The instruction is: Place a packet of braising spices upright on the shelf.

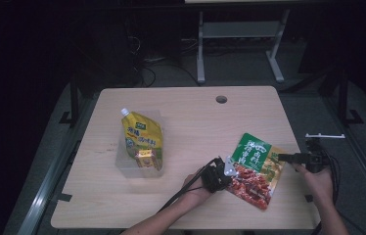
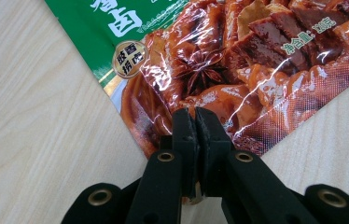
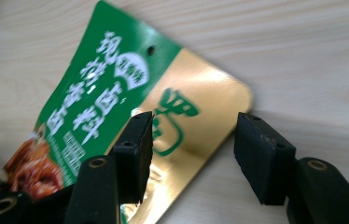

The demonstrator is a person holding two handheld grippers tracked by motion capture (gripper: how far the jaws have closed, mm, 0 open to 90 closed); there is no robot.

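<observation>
The high view is dim, and the room around the lit counter (image 1: 191, 112) is nearly black. The two gripper views are bright. Glare shines on the glossy sauce packet (image 2: 238, 60), and its gold corner (image 3: 200, 116) looks blurred.

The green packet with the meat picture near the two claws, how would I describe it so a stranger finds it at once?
Start at the pale wooden table and look to its right front part. There lies a flat, glossy green and gold plastic packet printed with braised meat, the left claw shut on its edge. Unlike the yellow spouted pouch in the clear tub at left, it lies straight on the wood.
</observation>
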